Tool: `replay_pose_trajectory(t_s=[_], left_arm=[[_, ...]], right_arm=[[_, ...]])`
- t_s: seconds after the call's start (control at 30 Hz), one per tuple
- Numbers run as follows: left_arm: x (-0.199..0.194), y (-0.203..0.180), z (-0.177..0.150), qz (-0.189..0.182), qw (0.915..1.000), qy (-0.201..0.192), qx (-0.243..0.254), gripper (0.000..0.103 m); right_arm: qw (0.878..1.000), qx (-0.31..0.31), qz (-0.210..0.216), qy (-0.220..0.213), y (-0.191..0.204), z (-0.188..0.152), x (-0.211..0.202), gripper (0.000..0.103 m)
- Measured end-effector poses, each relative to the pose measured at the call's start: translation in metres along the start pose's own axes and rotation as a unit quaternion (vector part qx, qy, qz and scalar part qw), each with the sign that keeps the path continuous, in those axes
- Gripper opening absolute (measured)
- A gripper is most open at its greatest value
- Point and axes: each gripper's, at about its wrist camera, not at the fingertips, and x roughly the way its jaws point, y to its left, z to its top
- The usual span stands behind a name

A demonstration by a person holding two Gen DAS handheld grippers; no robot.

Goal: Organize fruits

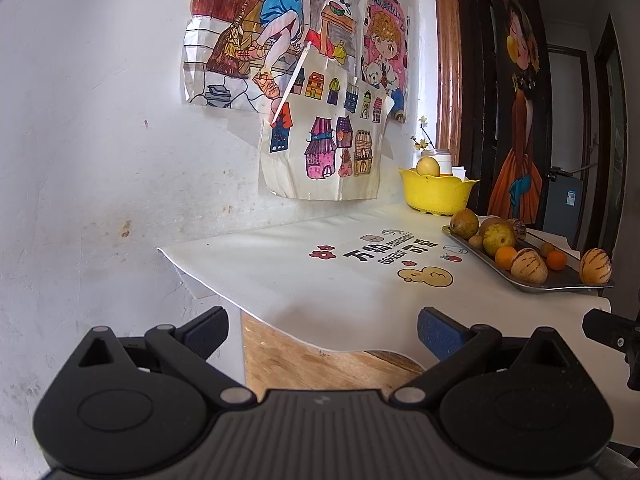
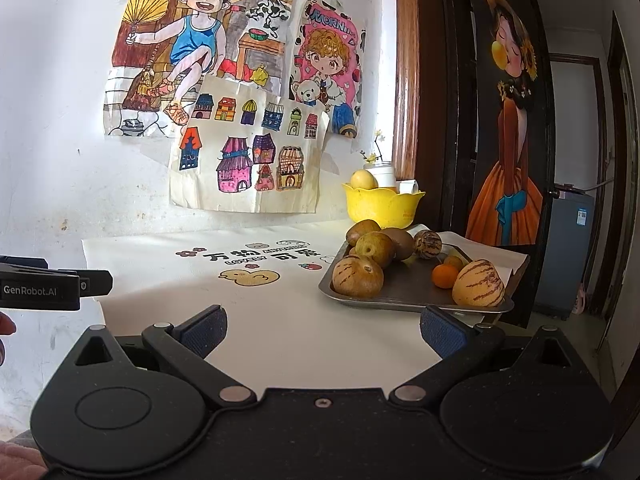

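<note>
Presently both tools are spread wide and carry nothing: the right tool hovers above the near edge of the tabletop just short of the metal tray, the left tool off the tabletop's near left corner, well apart from it. The fruits are mixed on the tray at the right edge (striped melon, small orange, brown pears); the yellow bowl at the far right corner holds one yellow fruit. Judged: sorting barely begun; next move, advance the right tool and close around one fruit, likely the near melon, for transfer to the bowl.
</note>
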Motion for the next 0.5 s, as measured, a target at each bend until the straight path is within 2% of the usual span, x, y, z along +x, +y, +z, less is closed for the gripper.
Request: replay_pose_trajectory(t_s=[0.5], left_arm=[[0.0001, -0.0001, -0.0001, 0.000, 1.0000, 0.000, 0.000, 0.103]], right_arm=[[1.000, -0.001, 0.001, 0.000, 0.0000, 0.0000, -0.0004, 0.103]])
